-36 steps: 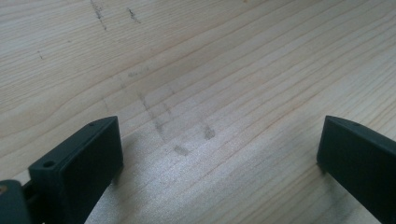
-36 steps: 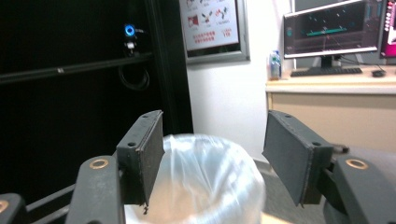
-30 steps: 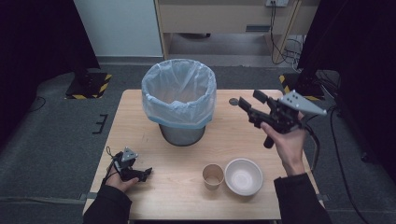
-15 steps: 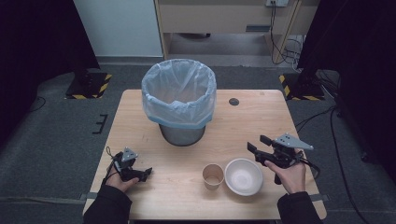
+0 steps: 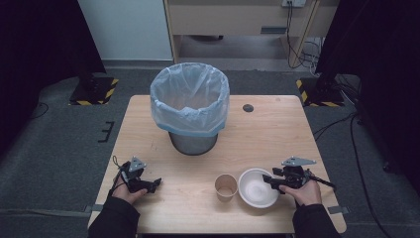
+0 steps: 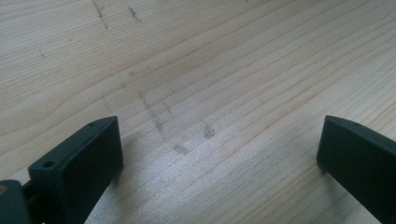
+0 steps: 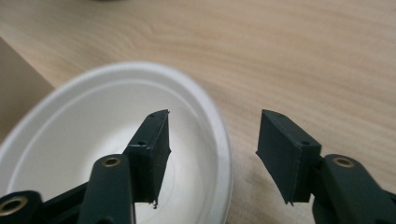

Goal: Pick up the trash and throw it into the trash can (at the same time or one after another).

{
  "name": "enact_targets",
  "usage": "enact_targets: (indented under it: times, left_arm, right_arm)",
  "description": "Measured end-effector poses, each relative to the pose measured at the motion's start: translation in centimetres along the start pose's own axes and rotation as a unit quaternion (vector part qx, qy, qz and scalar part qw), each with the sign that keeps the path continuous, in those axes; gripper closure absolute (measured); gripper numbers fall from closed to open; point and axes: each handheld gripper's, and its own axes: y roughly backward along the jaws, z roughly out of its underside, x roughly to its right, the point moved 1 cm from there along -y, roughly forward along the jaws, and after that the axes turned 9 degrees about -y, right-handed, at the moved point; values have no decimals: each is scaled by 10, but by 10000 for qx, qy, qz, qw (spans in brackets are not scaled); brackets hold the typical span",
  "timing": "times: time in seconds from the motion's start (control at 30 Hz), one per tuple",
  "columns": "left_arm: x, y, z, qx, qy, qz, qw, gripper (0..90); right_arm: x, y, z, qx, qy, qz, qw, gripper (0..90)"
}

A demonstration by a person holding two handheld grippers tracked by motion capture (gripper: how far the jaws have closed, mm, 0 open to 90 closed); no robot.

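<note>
1. At the table's (image 5: 277,124) near right edge, my right gripper (image 7: 212,135) straddles the bowl's (image 5: 255,187) rim, one jaw inside, one outside; the jaws have just been closing, with a gap left on both sides and nothing pinched yet.
2. If I bite too shallow, I judge the thin rim could slip out or buckle.
3. Nudging the bowl sideways could topple the cup (image 5: 225,187) just beside it.
4. My left gripper (image 6: 219,140) rests open and empty over bare wood.

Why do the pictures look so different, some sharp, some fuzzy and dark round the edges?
High view: table brightly lit, surrounding floor very dark. Left gripper view: wood grain sharp, soft shadows under the jaws. Right gripper view: white bowl and far tabletop look soft.
</note>
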Motion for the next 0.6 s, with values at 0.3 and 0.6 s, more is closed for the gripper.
enact_targets:
  times: [0.3, 0.6]
  left_arm:
    - [0, 0, 0, -2, -2, 1, 10000, 0]
    - [0, 0, 0, -1, -1, 0, 10000, 0]
  right_arm:
    - [2, -9, 4, -642, 20, -40, 9979, 684]
    - [3, 7, -10, -326, -322, -127, 9989, 819]
